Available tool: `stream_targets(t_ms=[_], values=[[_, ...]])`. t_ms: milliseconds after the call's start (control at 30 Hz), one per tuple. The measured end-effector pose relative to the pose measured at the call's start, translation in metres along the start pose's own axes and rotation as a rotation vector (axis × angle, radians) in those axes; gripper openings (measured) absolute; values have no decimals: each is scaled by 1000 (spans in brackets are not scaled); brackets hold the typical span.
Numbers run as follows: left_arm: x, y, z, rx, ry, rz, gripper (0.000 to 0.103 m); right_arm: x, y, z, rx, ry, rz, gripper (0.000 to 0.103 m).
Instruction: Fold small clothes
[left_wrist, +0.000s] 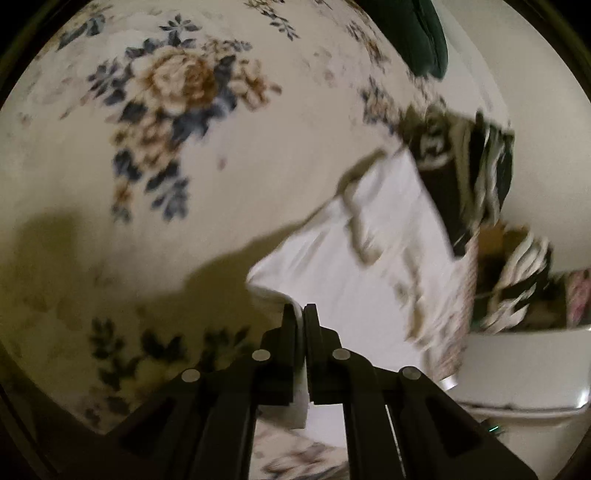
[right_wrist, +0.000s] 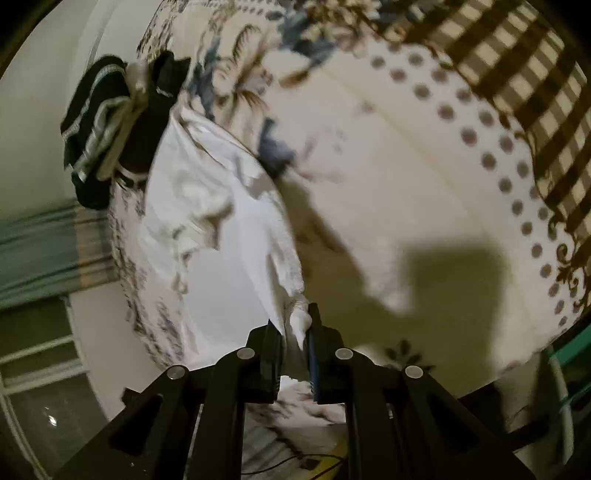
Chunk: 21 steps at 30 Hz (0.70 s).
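Observation:
A small white garment (left_wrist: 373, 258) lies partly lifted off a floral bedspread (left_wrist: 177, 85). My left gripper (left_wrist: 300, 314) is shut on one edge of it, the cloth pinched between the black fingers. In the right wrist view the same white garment (right_wrist: 218, 221) hangs stretched away from my right gripper (right_wrist: 295, 317), which is shut on a bunched corner of the cloth. Both views are blurred by motion.
A pile of black and white clothes (left_wrist: 476, 158) sits at the far end of the garment, also seen as the dark pile (right_wrist: 110, 125). A dark green item (left_wrist: 413, 33) lies at the bed's top. A checked and dotted pillow (right_wrist: 517, 85) is at the right. The bed's edge and floor (right_wrist: 40, 369) show lower left.

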<state>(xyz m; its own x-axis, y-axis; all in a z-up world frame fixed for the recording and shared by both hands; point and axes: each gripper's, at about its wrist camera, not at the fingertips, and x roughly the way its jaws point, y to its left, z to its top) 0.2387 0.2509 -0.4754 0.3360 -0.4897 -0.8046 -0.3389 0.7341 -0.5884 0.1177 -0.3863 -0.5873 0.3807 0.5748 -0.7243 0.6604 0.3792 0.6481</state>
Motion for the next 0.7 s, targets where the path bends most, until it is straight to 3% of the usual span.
stream_targets(t_ms=[233, 367, 500, 567, 633, 700], values=[[21, -41, 94, 3, -92, -60, 2, -4, 33, 56, 89, -7, 88, 12], [53, -74, 145, 98, -104, -12, 2, 26, 56, 111, 129, -12, 127, 12], [69, -90, 138, 220, 8, 29, 5, 61, 69, 148, 146, 28, 77, 15], [66, -89, 113, 255, 72, 44, 14, 66, 75, 149, 130, 38, 61, 15], [60, -80, 85, 203, 124, 35, 37, 67, 80, 143, 87, 43, 59, 16], [54, -67, 59, 101, 160, 12, 47, 66, 77, 137, 81, 38, 53, 16]])
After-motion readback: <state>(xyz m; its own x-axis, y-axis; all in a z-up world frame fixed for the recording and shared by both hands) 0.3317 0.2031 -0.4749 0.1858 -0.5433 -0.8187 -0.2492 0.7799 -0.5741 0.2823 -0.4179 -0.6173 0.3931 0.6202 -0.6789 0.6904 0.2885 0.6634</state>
